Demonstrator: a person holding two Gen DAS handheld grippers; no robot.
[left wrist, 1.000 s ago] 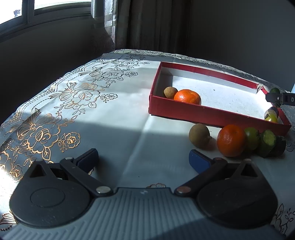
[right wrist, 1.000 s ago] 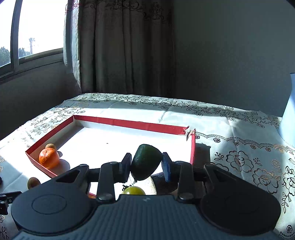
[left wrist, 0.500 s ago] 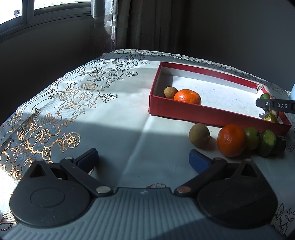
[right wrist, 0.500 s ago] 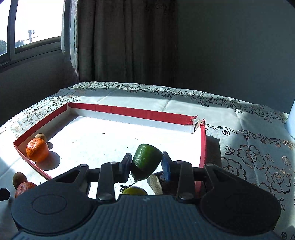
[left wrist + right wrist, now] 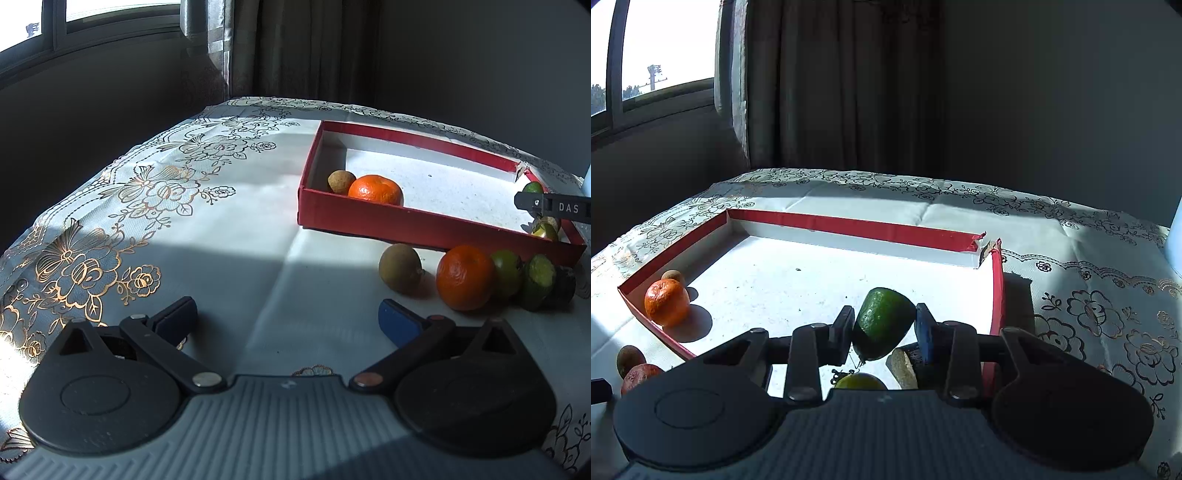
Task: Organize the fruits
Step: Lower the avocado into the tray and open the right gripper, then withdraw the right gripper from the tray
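Fruit [image 5: 884, 323], dark green & glossy, pinched in right tongs [image 5: 882, 332] over red box [image 5: 849, 225]; left tongs [image 5: 286, 317] wide, empty.

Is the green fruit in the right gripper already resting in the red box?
No. The right gripper is shut on the green fruit, holding it above the red box floor.

From my right wrist camera, my own gripper body hides most of the round yellow-green fruit [image 5: 860, 380] and the pale cut-faced piece [image 5: 903, 367] beside it. The brown oval fruit [image 5: 629, 360] and reddish-orange fruit [image 5: 639, 374] outside the shallow red cardboard box [image 5: 849, 225] are partly covered too. In my left view, the pale blue object [image 5: 586, 181] is cut off at the right edge.
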